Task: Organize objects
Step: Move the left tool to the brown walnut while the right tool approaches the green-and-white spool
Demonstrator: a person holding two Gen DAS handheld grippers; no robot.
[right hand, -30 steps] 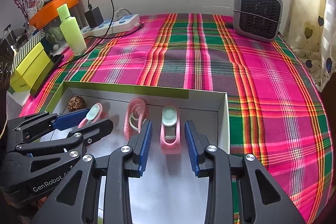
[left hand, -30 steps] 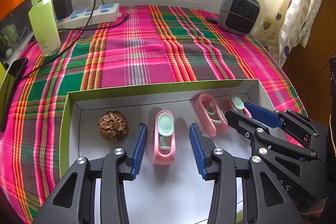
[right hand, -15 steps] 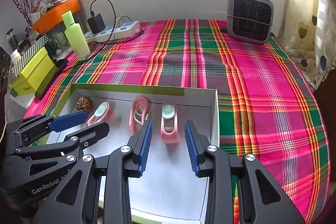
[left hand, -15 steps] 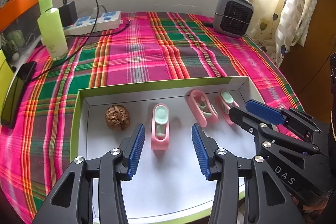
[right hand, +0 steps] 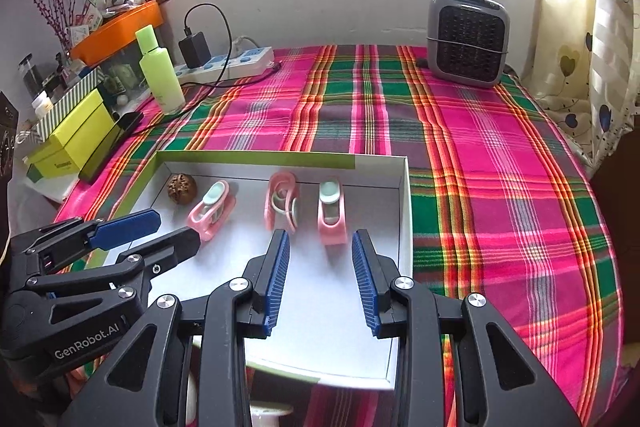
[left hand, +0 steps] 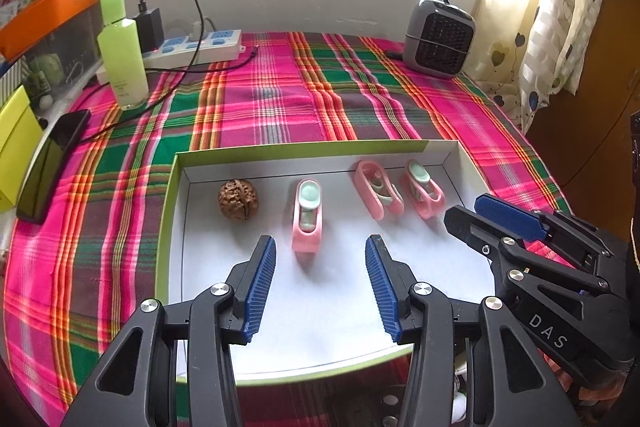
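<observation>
Left gripper (left hand: 320,263) jaws apart, nothing between the blue pads (left hand: 262,287), pads clear of everything. It hangs over the near half of the shallow white tray (left hand: 176,163) with the green rim. Just ahead of its tips, slightly left of the gap's centreline: a pink clip with a mint pad (left hand: 307,215), lying flat on the tray floor, long axis pointing away from the claw, not touched. Ahead-left of the left finger: a walnut (left hand: 237,199), apart from the clip, near the tray's far wall. Ahead-right: two more pink clips, one on its side (left hand: 376,193), one with its mint pad up (left hand: 422,187), just beside each other; can't tell if they touch. Right gripper (right hand: 320,255) likewise released, jaws apart and narrower than the left's, empty, pads (right hand: 276,279) touching nothing. Straight ahead of its gap sits the mint-pad-up clip, tail end near the fingertips but clear of them; the sideways clip is just ahead of its left finger. In the left view the right gripper enters from the right edge, tips over the tray's right side near that clip pair. Tray rests on a pink/green plaid cloth (right hand: 500,187). Well beyond both claws: small grey fan heater (right hand: 468,35) far right, white power strip (left hand: 200,47) with black charger and a green bottle (left hand: 122,63) far left.
</observation>
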